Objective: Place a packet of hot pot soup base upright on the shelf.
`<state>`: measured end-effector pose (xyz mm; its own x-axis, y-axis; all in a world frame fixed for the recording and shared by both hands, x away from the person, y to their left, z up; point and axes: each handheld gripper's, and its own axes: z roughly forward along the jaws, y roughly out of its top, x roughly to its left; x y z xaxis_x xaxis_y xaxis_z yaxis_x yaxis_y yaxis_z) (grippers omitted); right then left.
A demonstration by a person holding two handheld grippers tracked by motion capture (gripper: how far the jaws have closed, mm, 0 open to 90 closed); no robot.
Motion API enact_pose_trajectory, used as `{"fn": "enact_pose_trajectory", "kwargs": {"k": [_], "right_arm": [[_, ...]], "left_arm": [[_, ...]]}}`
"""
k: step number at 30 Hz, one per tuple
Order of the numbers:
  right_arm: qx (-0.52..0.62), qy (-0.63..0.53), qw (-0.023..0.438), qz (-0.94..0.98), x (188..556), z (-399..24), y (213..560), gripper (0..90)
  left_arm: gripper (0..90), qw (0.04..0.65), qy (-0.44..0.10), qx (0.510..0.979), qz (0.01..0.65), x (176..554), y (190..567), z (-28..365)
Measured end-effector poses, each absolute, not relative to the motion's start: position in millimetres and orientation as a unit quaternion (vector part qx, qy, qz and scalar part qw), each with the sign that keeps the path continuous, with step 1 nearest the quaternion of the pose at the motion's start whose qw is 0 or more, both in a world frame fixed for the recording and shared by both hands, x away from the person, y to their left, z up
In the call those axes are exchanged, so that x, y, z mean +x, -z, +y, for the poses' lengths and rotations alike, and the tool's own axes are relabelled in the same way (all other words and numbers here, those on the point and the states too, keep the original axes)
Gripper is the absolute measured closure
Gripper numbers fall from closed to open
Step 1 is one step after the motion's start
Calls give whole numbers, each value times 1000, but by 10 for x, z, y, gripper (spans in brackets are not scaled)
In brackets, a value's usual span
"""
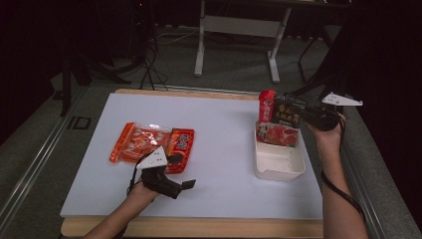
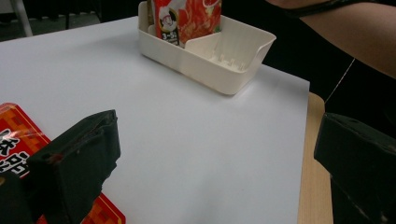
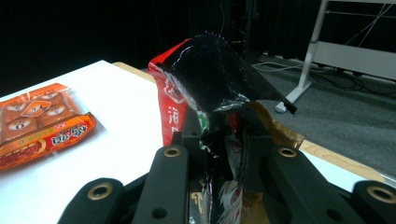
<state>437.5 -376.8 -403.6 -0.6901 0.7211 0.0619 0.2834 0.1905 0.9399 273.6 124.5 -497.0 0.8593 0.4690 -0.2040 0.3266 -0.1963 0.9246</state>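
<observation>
Rightward, the right claw [image 1: 304, 115] grips a black snack packet [image 1: 288, 110] above the far end of the cream bin [image 1: 278, 162], beside a red packet [image 1: 266, 105]. Near left, the left claw [image 1: 185, 187] rests open on the tabletop [image 1: 224, 149], beside orange packets [image 1: 142, 142].

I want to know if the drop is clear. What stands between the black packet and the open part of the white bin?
Nothing visible: the black packet in the right gripper hangs above the bin, beside the red packets; the near compartment is open.

You can read "3~5" on the red packet [image 2: 187, 18] standing in the white tray [image 2: 233, 60]. Chinese characters on the other packets are too blurred to make out.
</observation>
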Motion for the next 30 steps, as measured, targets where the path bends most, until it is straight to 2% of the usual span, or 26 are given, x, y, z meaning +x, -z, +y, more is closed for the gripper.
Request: {"fn": "enact_pose_trajectory", "kwargs": {"k": [16,19,24,30], "right_arm": [[354,-518,198,753,4206,-3918,4284,743],[361,-509,201,755,4172,-3902,4262,694],[369,-512,202,749,4100,-3878,4117,511],[372,-528,214,733,3967,-3865,3891,377]], "left_arm": [[7,574,-63,774,259,2736,4991,1227],[7,577,-65,773,257,2742,4986,1240],[7,574,-74,775,253,2745,4987,1259],[7,577,-75,774,250,2758,4987,1273]]}}
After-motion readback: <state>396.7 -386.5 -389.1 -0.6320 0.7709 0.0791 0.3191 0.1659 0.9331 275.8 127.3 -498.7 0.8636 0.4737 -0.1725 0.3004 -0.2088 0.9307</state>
